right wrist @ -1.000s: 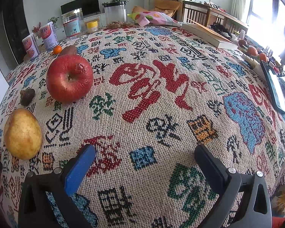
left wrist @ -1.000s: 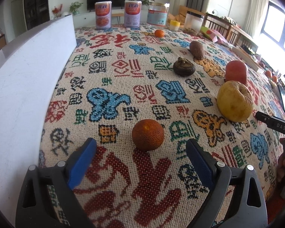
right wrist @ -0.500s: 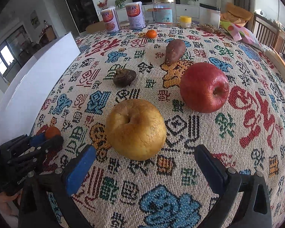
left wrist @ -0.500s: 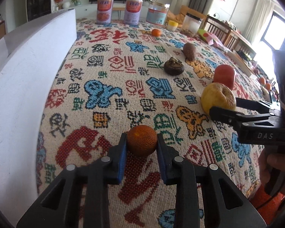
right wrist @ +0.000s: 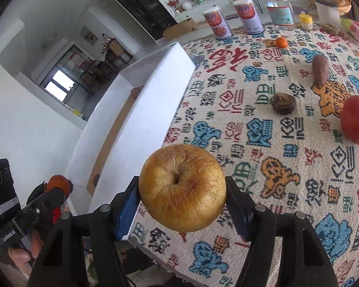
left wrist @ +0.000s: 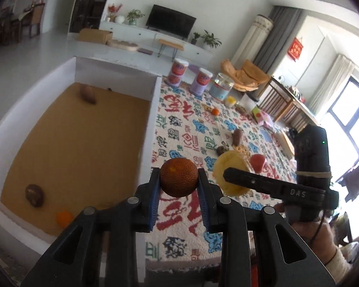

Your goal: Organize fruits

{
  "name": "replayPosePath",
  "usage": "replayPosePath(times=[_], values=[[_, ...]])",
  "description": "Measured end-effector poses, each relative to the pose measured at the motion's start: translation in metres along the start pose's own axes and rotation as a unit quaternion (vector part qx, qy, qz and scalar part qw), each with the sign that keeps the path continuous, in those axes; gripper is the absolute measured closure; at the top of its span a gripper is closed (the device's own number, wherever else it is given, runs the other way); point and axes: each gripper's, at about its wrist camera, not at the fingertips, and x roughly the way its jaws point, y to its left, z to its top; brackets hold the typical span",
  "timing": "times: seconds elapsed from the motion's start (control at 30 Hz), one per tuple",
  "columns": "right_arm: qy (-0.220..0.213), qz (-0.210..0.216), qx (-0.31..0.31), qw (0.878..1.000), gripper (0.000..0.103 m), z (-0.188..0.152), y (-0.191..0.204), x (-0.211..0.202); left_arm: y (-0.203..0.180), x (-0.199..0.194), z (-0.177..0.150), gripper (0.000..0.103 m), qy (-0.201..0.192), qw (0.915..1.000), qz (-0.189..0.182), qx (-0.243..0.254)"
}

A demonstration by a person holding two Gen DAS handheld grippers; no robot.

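My left gripper (left wrist: 178, 179) is shut on a small orange (left wrist: 178, 177) and holds it in the air over the table's left edge, beside the white box (left wrist: 153, 110). My right gripper (right wrist: 182, 191) is shut on a yellow pear (right wrist: 182, 187), lifted above the patterned cloth. The pear (left wrist: 229, 167) shows in the left wrist view behind the orange. The box floor holds a dark mushroom (left wrist: 34, 195), an orange (left wrist: 64, 218) and a brown sweet potato (left wrist: 88, 94). The left gripper with its orange (right wrist: 57, 183) shows at the lower left of the right wrist view.
On the cloth lie a red apple (right wrist: 355, 122), a mushroom (right wrist: 283, 102), a sweet potato (right wrist: 320, 70) and a small orange (right wrist: 281, 42). Two cans (right wrist: 248, 16) and a jar (right wrist: 280, 12) stand at the far edge.
Both grippers have lifted off the table with their fruit. The left one closed on the orange and rose beside the box; the right one closed on the pear and raised it.
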Motion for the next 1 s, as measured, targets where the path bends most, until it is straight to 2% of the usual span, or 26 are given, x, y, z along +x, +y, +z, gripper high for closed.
replayPosePath(times=[0.07,0.17,0.27,0.37,0.4,0.43,0.5,0.53,0.57,0.63,0.7,0.77,0.87,0.93,1.0], values=[[0.0,0.049,-0.039,0.998,0.035,0.013,0.052,0.01,0.034,0.007,0.007,0.074,-0.002,0.9979,0.06,-0.024],[0.026,0.085,-0.095,0.991,0.035,0.025,0.118,0.044,0.079,0.035,0.004,0.074,0.035,0.991,0.112,-0.065],[0.062,0.046,-0.158,0.984,0.035,0.026,0.158,0.091,0.105,0.062,-0.008,0.073,0.075,0.9831,0.14,-0.091],[0.089,-0.01,-0.192,0.977,0.035,0.021,0.168,0.135,0.114,0.072,-0.018,0.07,0.093,0.9768,0.165,-0.1],[0.093,-0.025,-0.197,0.976,0.035,0.019,0.167,0.144,0.115,0.071,-0.019,0.061,0.089,0.9761,0.173,-0.097],[0.094,-0.037,-0.199,0.975,0.034,0.017,0.166,0.151,0.114,0.07,-0.018,0.044,0.084,0.9754,0.181,-0.094],[0.059,-0.04,-0.202,0.977,0.029,0.019,0.167,0.15,0.109,0.065,-0.014,0.03,0.062,0.9758,0.189,-0.09],[0.038,-0.041,-0.2,0.978,0.018,0.023,0.167,0.142,0.104,0.061,-0.011,0.03,0.049,0.9768,0.19,-0.086],[0.015,-0.039,-0.194,0.98,0.011,0.028,0.164,0.131,0.098,0.057,-0.009,0.03,0.038,0.9783,0.188,-0.078],[-0.037,-0.033,-0.18,0.982,0.011,0.038,0.15,0.103,0.079,0.051,-0.003,0.026,0.017,0.9823,0.178,-0.056],[-0.077,-0.054,-0.174,0.98,0.009,0.041,0.127,0.072,0.053,0.047,-0.002,0.021,0.002,0.9871,0.157,-0.03],[-0.1,-0.089,-0.166,0.977,0.006,0.035,0.091,0.046,0.021,0.051,-0.006,0.02,0.001,0.9927,0.12,-0.002],[-0.094,-0.14,-0.13,0.977,0.006,0.013,0.015,0.022,-0.036,0.071,-0.02,0.02,0.039,0.9973,0.035,0.052],[-0.071,-0.195,-0.09,0.974,0.006,-0.008,-0.04,0.009,-0.077,0.092,-0.037,0.018,0.071,0.9929,-0.014,0.094],[-0.064,-0.254,-0.059,0.963,0.006,-0.029,-0.088,-0.008,-0.115,0.121,-0.052,0.018,0.099,0.9851,-0.043,0.134]])
